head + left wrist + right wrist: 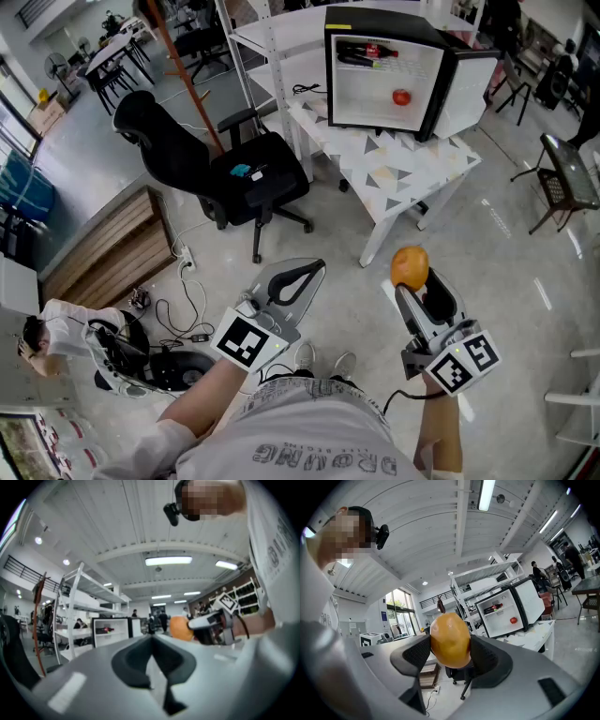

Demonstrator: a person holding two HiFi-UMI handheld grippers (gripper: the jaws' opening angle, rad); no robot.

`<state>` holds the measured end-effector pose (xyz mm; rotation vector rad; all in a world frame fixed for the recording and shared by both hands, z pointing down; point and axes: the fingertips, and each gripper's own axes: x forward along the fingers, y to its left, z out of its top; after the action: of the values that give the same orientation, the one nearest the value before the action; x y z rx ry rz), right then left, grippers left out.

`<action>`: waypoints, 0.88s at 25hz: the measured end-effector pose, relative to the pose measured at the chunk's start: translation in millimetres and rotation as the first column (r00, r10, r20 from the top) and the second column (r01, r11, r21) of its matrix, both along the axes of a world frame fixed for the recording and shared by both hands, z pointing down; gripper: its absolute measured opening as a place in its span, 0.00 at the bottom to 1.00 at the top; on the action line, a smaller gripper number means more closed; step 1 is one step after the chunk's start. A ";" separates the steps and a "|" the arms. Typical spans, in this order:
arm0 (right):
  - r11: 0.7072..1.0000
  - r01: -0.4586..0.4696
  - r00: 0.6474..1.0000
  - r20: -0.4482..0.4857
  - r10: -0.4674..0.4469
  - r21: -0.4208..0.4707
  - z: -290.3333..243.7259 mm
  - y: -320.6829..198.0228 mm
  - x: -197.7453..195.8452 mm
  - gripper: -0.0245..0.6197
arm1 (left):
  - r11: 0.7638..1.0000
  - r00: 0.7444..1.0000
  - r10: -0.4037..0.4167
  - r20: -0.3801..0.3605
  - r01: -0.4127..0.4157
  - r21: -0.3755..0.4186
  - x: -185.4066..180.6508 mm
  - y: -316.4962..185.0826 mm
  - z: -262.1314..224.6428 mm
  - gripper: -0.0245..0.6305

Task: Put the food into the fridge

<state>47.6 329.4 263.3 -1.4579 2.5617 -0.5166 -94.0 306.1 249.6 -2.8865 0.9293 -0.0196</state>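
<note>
My right gripper is shut on an orange fruit, held level over the floor in front of me. The right gripper view shows the orange fruit pressed between both black pads. The open mini fridge stands on a white table further ahead. A dark bottle lies on its upper shelf and a red fruit sits lower down. My left gripper is shut on nothing, its tips touching. The left gripper view shows the orange fruit to its right.
A black office chair stands left of the table, between me and a white shelving rack. A wooden pallet and loose cables lie on the floor at left. Another chair stands at right. A person is at lower left.
</note>
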 end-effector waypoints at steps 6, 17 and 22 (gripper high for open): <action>1.000 0.002 1.000 -0.002 -0.002 0.006 -3.1 0.5 1.4 0.45 | 1.000 1.000 -0.001 -0.001 0.001 0.001 2.2 0.5 -2.4 0.05; 1.000 -0.010 1.000 -0.010 0.011 0.010 -2.8 -2.1 13.7 0.45 | 1.000 1.000 -0.010 0.001 0.010 -0.001 14.4 0.6 -1.3 0.05; 1.000 0.011 1.000 -0.006 -0.011 0.007 0.0 -0.6 19.7 0.45 | 1.000 1.000 -0.024 0.001 0.024 -0.004 22.3 3.5 0.6 0.05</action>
<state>67.4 328.8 263.3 -1.4459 2.5756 -0.5055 -71.7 309.6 250.2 -2.8786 0.9648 -0.0244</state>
